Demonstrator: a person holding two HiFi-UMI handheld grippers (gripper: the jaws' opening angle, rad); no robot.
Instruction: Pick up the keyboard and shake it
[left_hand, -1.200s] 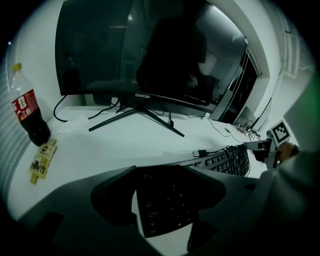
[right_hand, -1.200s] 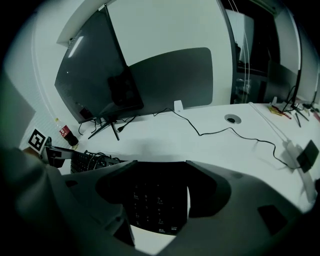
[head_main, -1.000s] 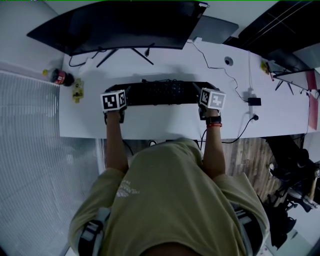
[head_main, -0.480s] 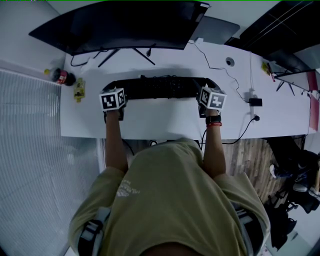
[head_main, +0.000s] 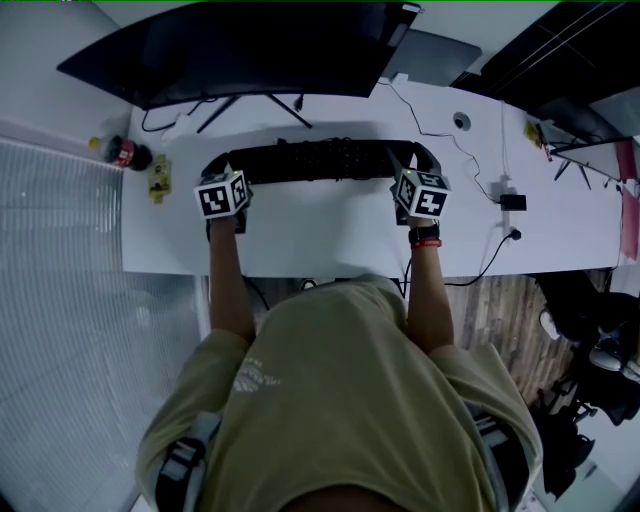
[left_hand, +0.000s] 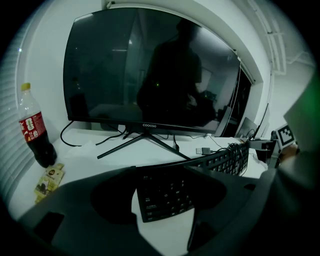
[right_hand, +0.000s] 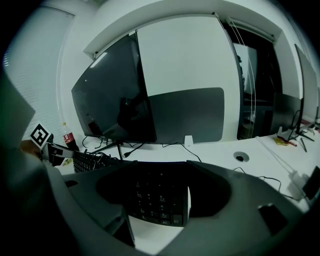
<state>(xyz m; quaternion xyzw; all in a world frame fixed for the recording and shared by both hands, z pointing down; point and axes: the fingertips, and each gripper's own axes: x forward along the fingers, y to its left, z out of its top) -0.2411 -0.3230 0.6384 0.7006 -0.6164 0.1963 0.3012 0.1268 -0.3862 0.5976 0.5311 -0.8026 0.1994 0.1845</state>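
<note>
A black keyboard (head_main: 320, 160) hangs a little above the white desk (head_main: 320, 240), with its shadow beneath it. My left gripper (head_main: 224, 173) is shut on its left end and my right gripper (head_main: 411, 172) is shut on its right end. In the left gripper view the keyboard (left_hand: 162, 195) sits between the jaws of the left gripper (left_hand: 165, 202) and stretches away to the right. Seen from the right gripper (right_hand: 159, 202), the number-pad end of the keyboard (right_hand: 152, 195) fills the gap between the jaws.
A wide dark monitor (head_main: 240, 50) on a stand is just behind the keyboard. A cola bottle (head_main: 122, 153) and a yellow packet (head_main: 157, 180) lie at the desk's left. A grey laptop (head_main: 432, 55), thin cables and a black adapter (head_main: 512, 202) occupy the right side.
Both grippers have carried the keyboard away from the person, towards the monitor, and it appears slightly higher off the desk than a second ago.
</note>
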